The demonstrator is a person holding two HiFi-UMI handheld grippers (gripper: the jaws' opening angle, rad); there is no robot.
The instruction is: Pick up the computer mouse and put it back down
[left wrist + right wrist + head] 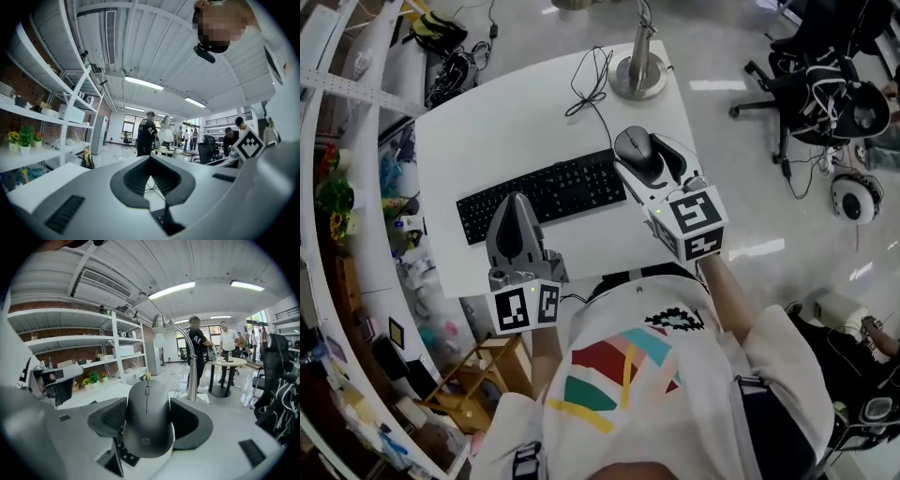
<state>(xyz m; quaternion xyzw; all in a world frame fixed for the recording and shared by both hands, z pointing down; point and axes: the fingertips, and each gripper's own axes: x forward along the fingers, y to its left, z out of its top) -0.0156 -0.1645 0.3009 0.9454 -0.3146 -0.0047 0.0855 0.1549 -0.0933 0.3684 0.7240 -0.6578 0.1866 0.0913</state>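
Two hand-held grippers were over the white tabletop [487, 131]. The right hand-held gripper [150, 420] pointed slightly downward with its jaws wide apart, one on each side of the black mouse [636, 152]. No pad could be seen pressing on the mouse, so it was judged not yet gripped. The mouse rested on the tabletop just beside the right end of the keyboard [544, 192]. This straddling position suited a squeeze across the mouse's flanks, the likely next step. The left hand-held gripper [516, 208] was level above the keyboard's near edge, jaws apart with nothing between them, apparently parked clear of the work.

Sideways room was limited. The keyboard lay just beside the inner jaw, and the tabletop's right edge ran near the outer jaw. Beyond the mouse stood a lamp base [637, 75], with a loose cable [591, 89] trailing toward the keyboard. Straight up was unobstructed, so a vertical lift and a return to the same spot appeared the safest path.
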